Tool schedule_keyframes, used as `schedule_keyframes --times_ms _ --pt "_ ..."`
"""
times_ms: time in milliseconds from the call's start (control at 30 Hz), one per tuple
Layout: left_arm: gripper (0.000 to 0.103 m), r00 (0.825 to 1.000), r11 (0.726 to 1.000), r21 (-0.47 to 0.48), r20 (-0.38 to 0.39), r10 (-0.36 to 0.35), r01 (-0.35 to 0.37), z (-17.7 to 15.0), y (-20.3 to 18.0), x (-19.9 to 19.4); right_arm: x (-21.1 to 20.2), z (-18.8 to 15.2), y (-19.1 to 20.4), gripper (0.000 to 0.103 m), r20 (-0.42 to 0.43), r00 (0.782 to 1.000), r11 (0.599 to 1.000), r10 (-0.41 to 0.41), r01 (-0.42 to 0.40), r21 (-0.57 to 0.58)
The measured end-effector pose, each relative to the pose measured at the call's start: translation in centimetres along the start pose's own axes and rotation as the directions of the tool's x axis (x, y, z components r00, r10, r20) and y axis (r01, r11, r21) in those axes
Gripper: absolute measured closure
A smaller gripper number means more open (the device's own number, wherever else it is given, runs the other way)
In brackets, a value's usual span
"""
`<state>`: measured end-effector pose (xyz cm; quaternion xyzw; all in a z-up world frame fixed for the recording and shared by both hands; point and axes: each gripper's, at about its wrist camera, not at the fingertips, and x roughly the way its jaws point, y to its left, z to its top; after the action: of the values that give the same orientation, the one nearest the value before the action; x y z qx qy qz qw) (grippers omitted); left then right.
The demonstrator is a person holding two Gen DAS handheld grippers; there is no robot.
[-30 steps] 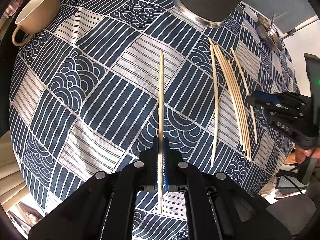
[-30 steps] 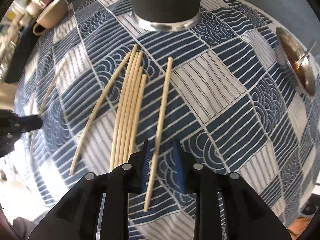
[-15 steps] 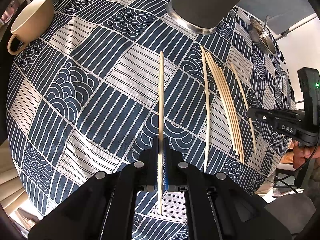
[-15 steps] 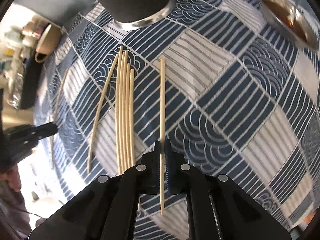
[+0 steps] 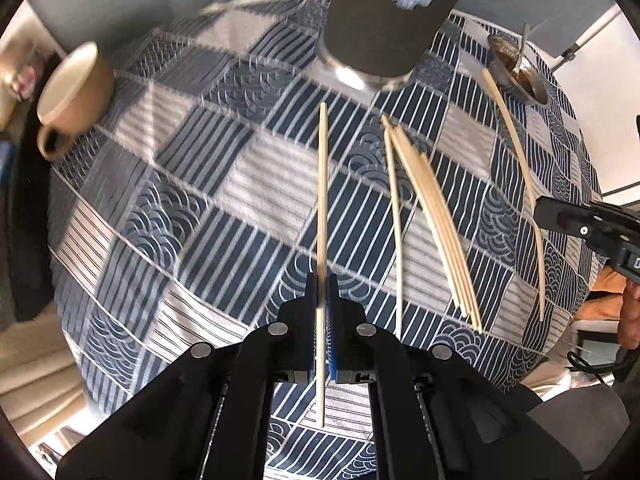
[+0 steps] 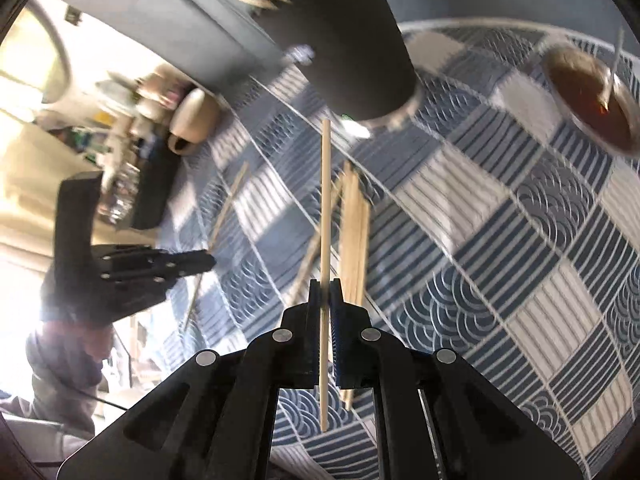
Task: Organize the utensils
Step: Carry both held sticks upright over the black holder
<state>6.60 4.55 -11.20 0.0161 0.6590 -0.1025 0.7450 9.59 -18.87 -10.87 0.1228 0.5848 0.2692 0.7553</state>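
1. Both grippers have risen since the earlier frames: the patterned tablecloth (image 5: pixel 248 184) looks smaller and farther in the left wrist view, and the right wrist view has tipped up to show the room at left.
2. The left gripper (image 5: pixel 322 300) points down at the cloth, its blue pads clamped on a single chopstick (image 5: pixel 322 200) that runs straight up the middle of the frame.
3. The right gripper (image 6: pixel 325 304) has just closed; its pads now pinch another chopstick (image 6: pixel 325 220), lifted off the cloth, its tip reaching toward the dark holder (image 6: pixel 352 52) at top centre.
4. In the left wrist view the right gripper's fingers enter from the right edge, carrying that chopstick as a long curve.
5. The loose chopsticks (image 5: pixel 436 224) lie on the cloth right of centre, fanned slightly.
6. A beige cup (image 5: pixel 72 92) sits at upper left; a metal bowl with a spoon (image 5: pixel 516 68) at upper right.
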Motion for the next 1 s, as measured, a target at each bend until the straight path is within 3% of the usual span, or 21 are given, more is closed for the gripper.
schedule_keyframes --times_ms 333,500,867,1000 --pt "0.098 0.99 0.998 0.044 0.137 0.036 -0.042 4.8 -2.6 -5.7 -4.9 3.6 1.2 0.098 0.159 0.983 0.995 0.095 -0.089 -0.042" --pt "0.098 0.983 0.996 0.073 0.179 0.036 -0.05 7.4 -3.8 -7.5 -6.4 6.1 1.8 0.098 0.219 0.972 0.995 0.086 -0.072 -0.071" --pt "0.098 0.966 0.996 0.089 0.259 -0.009 -0.014 13.4 -5.0 -10.4 -7.5 11.7 0.9 0.098 0.29 0.955 0.998 0.055 -0.051 -0.024" --pt "0.098 0.944 0.996 0.089 0.33 -0.023 -0.007 16.1 -4.9 -11.1 -7.8 13.8 0.4 0.098 0.326 0.943 0.998 0.067 -0.067 -0.009"
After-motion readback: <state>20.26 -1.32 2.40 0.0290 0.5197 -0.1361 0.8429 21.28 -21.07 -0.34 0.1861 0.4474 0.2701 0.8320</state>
